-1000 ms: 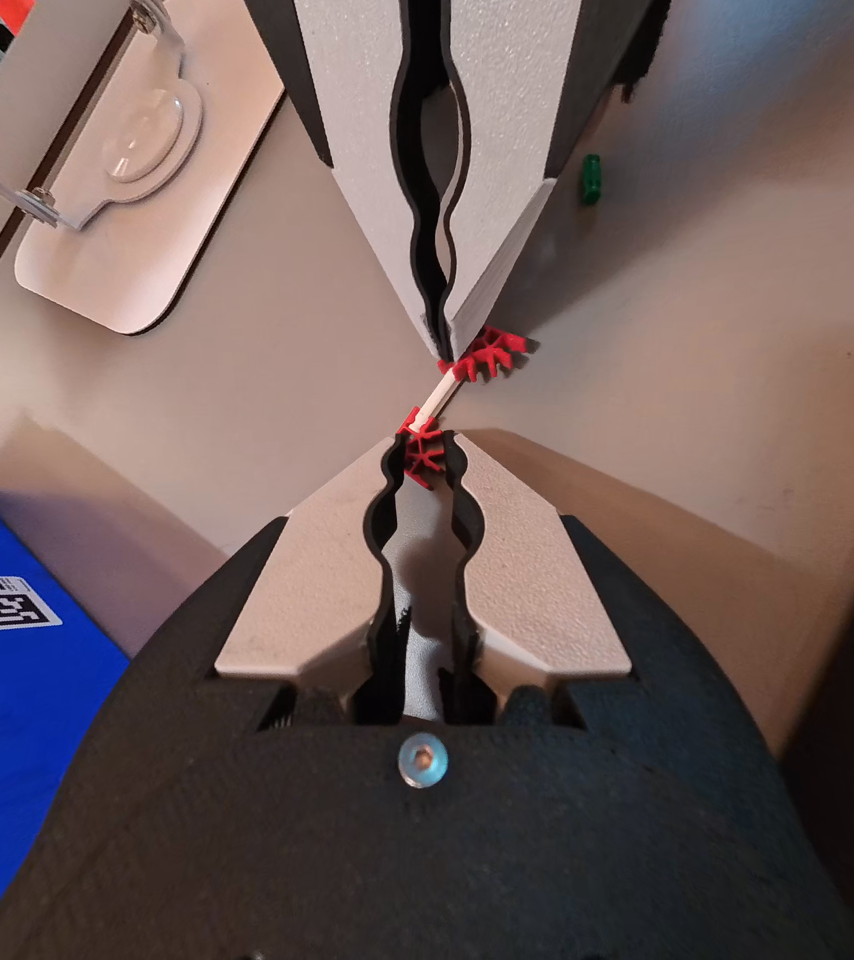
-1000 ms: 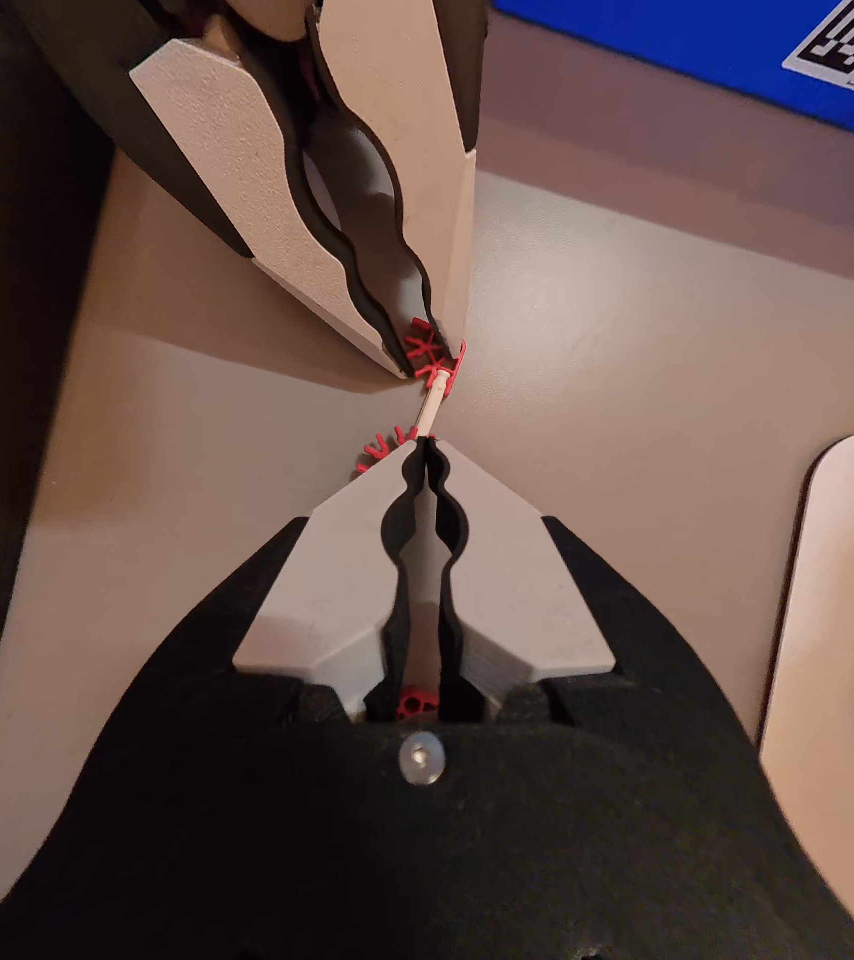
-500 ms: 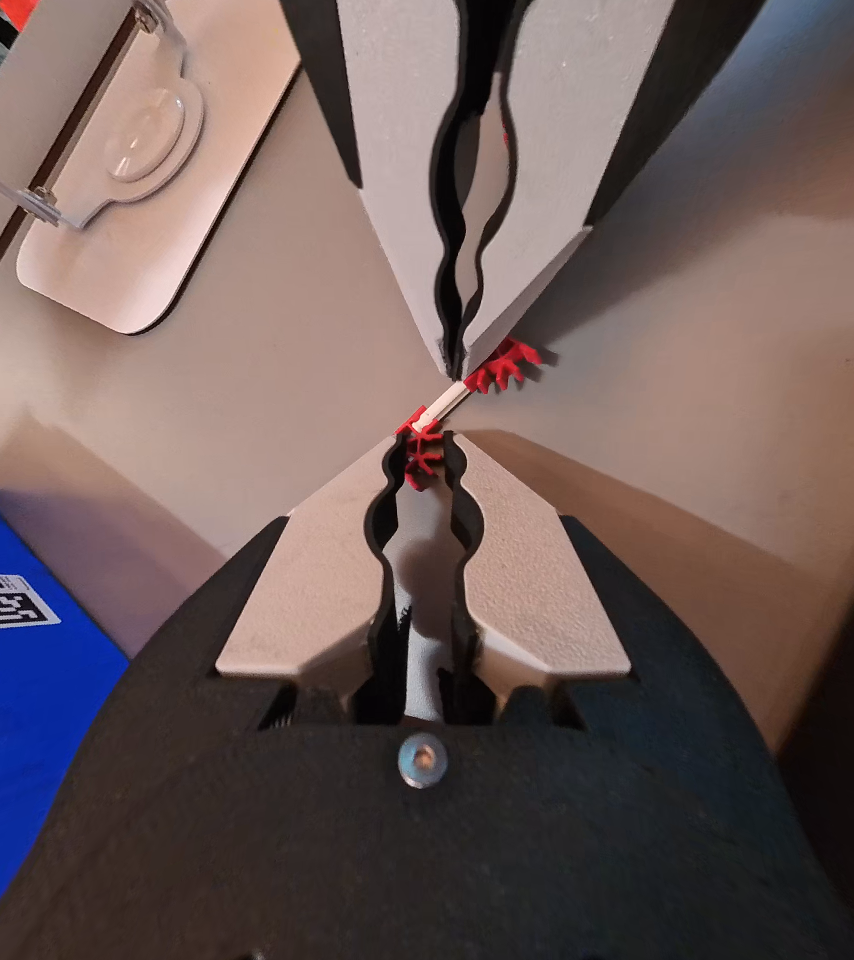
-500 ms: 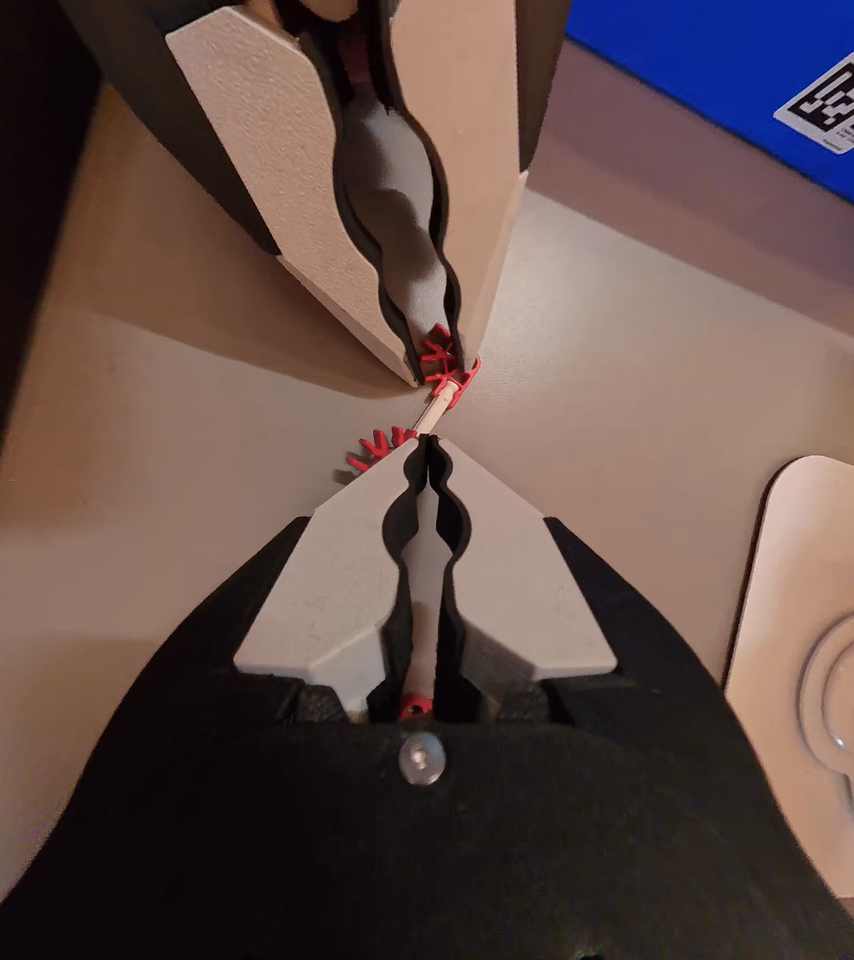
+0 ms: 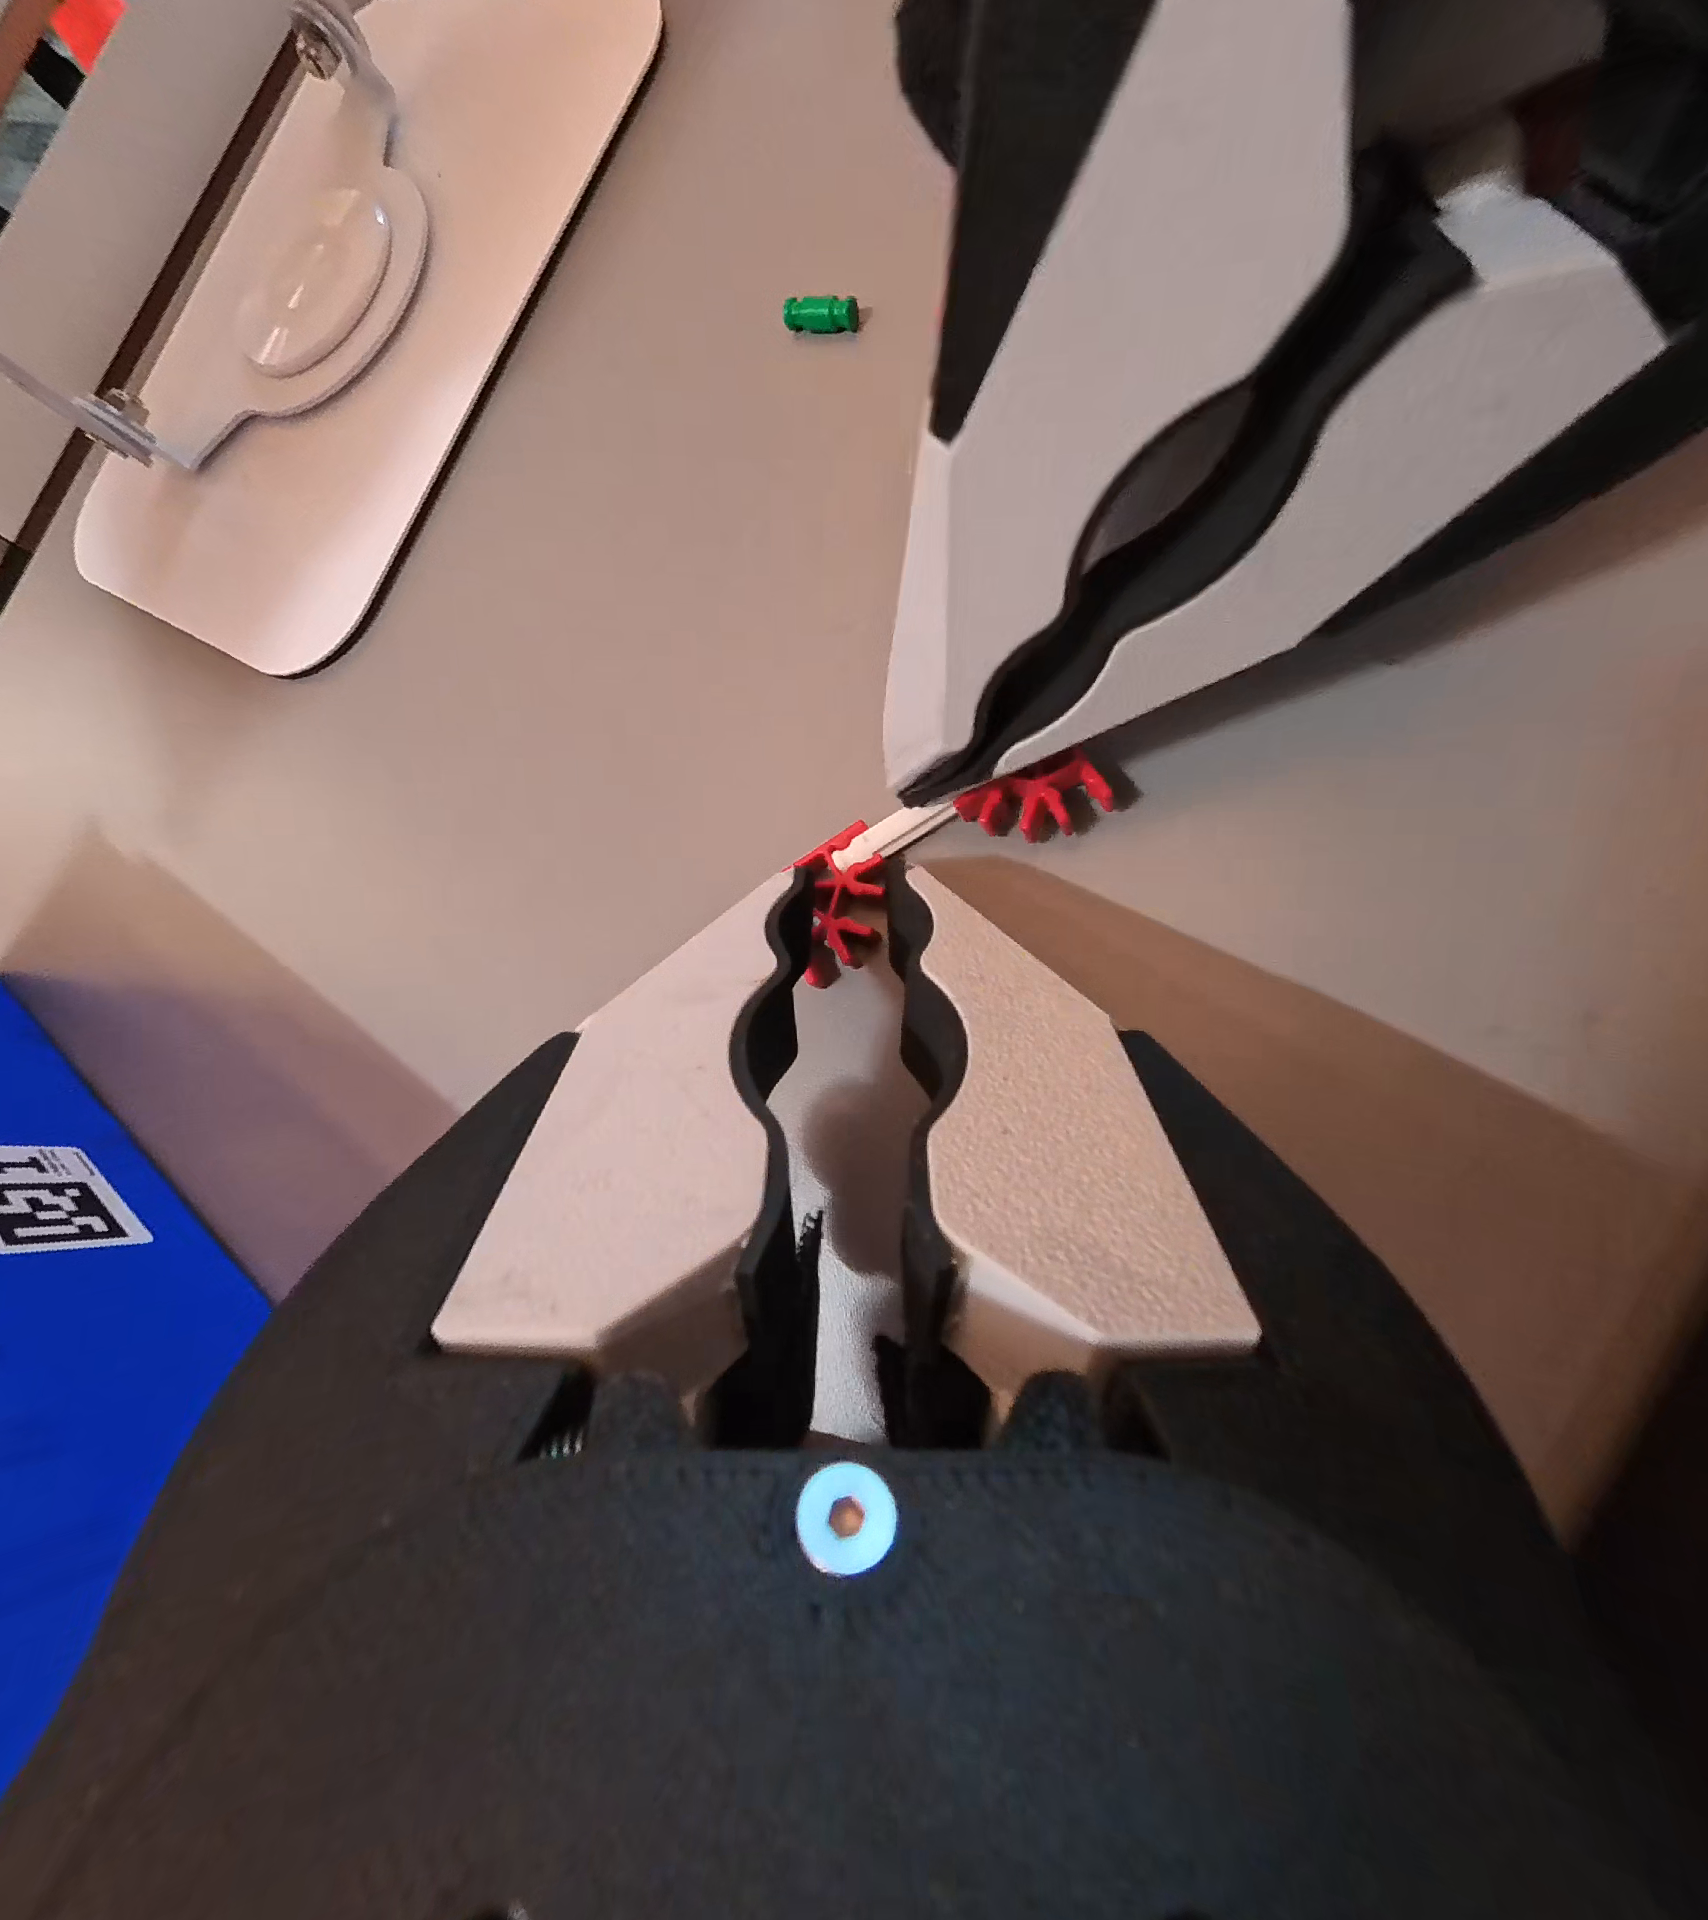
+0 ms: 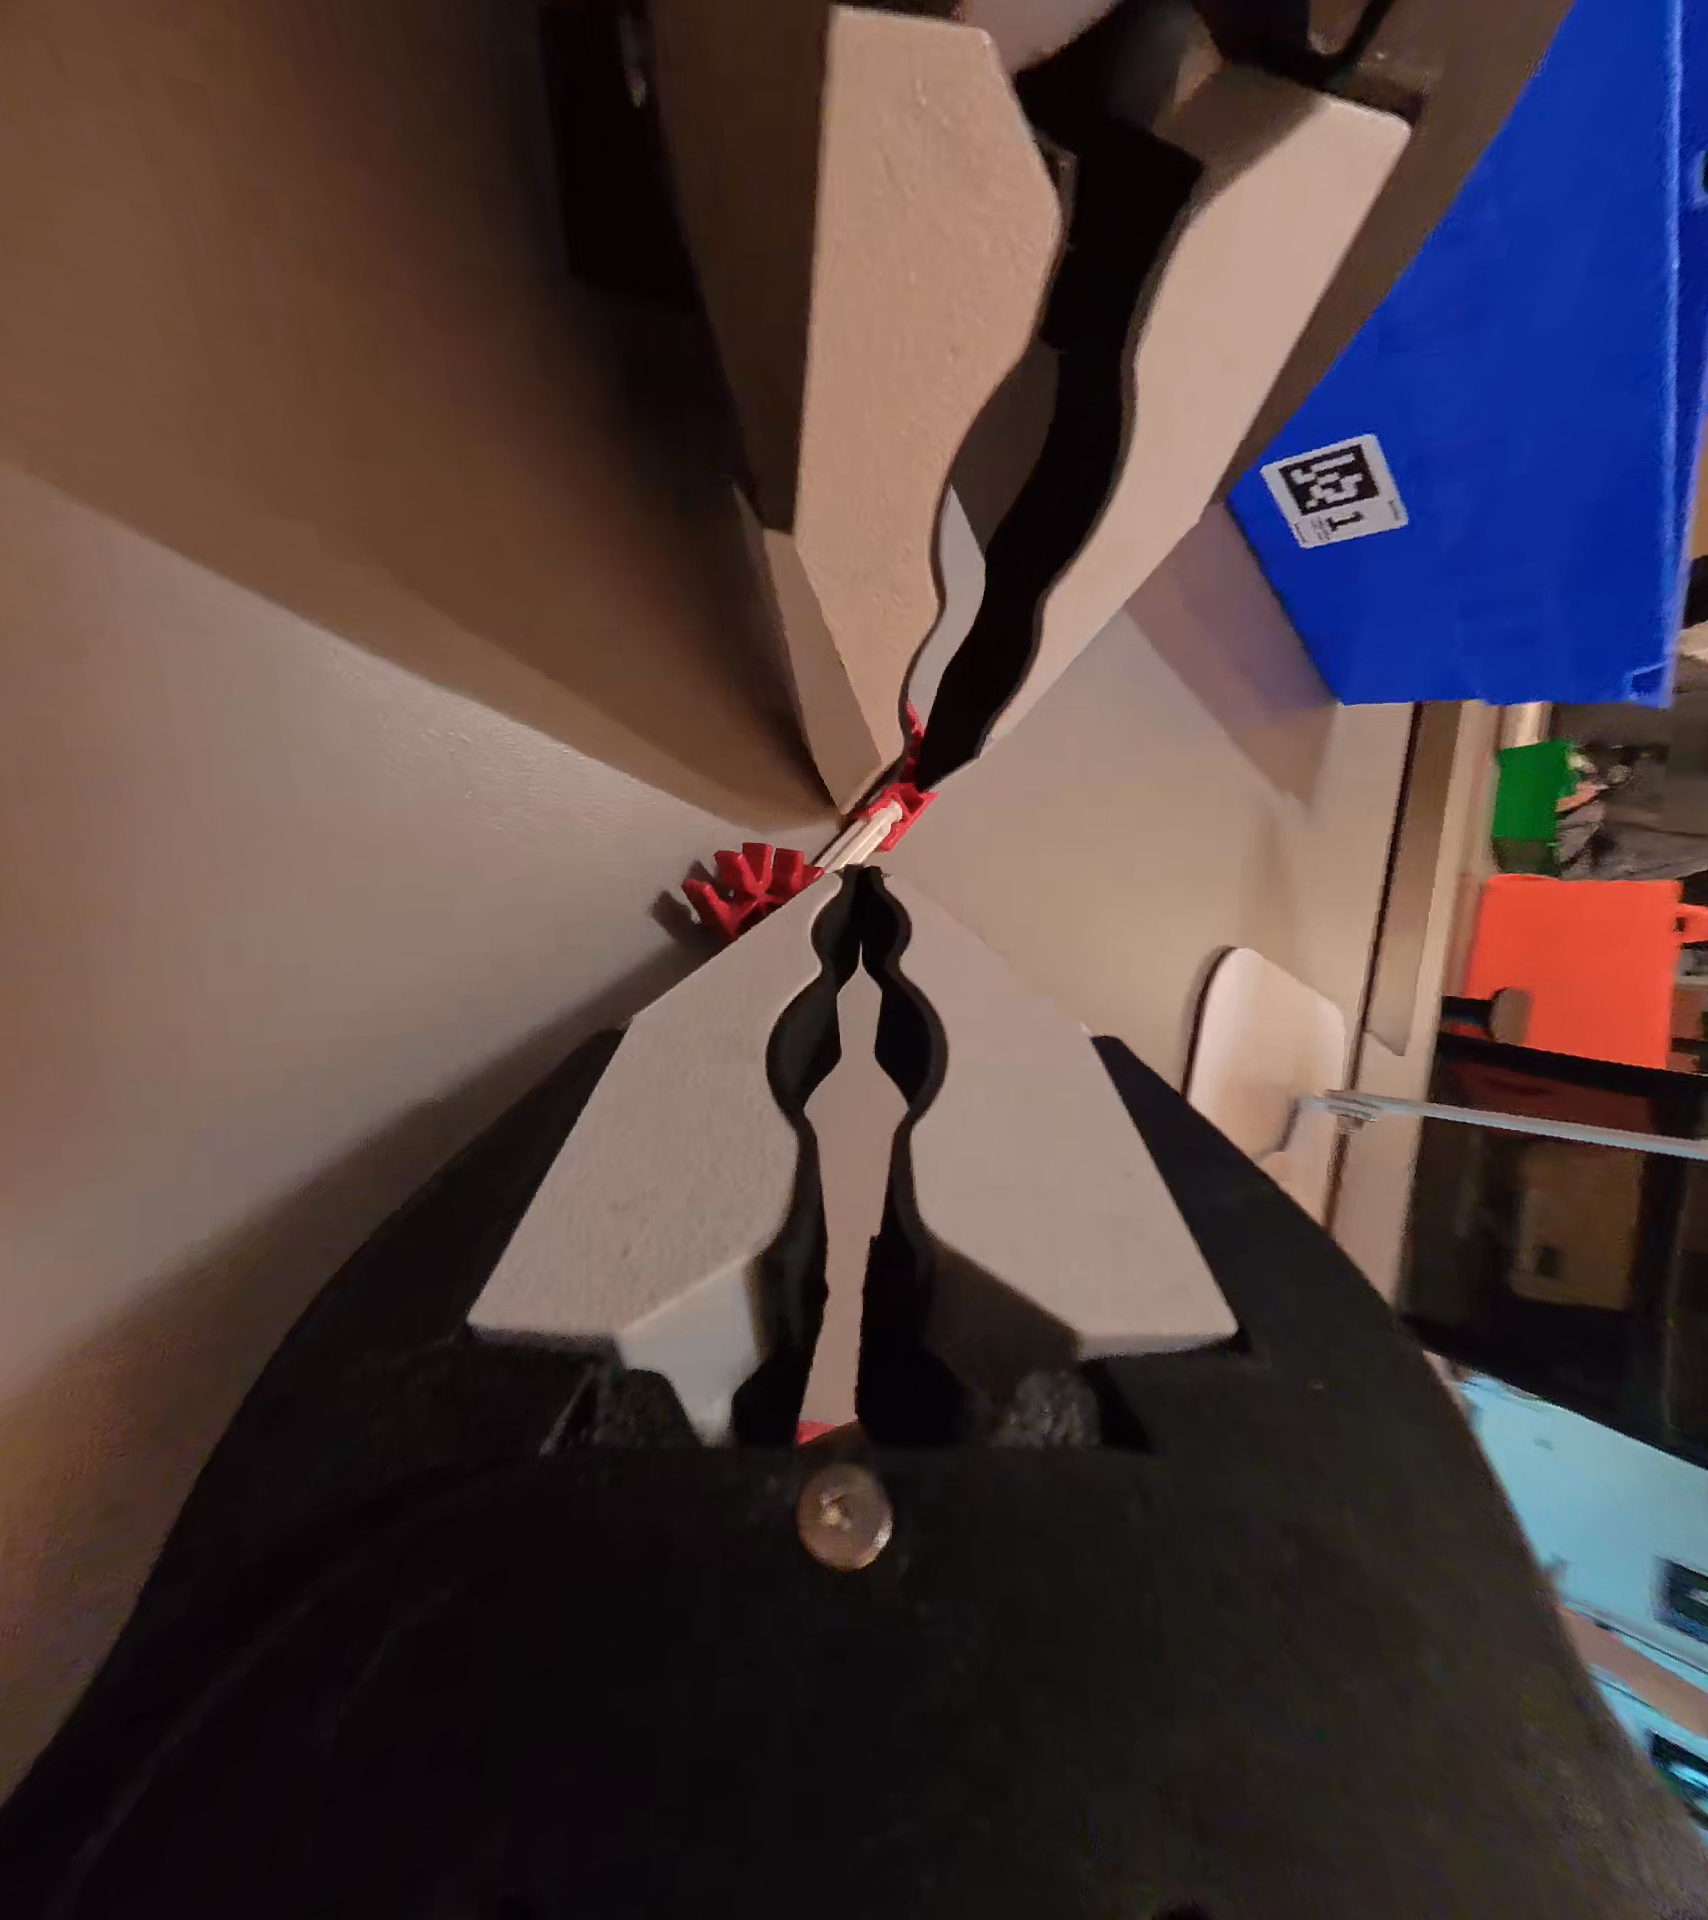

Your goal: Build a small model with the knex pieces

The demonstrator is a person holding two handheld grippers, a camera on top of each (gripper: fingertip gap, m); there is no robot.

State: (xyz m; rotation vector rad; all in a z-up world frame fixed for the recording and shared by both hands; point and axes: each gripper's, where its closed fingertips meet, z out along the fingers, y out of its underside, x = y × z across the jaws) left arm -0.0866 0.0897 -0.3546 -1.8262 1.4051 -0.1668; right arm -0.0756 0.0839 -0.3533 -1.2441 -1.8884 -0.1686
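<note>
Red connector [image 5: 837, 914] clamped by left gripper [image 5: 845, 883]; second connector [image 6: 751, 881] (white rod [image 5: 907, 828] between) clamped by right gripper [image 6: 855, 883].

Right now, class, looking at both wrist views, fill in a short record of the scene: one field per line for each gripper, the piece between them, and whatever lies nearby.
left gripper: shut on a red snowflake connector
right gripper: shut on the white rod, beside a second red connector
link: rod joins both connectors
loose part: green spool lying on the table
left side: blue bin with a sticker
far: pale board
</note>
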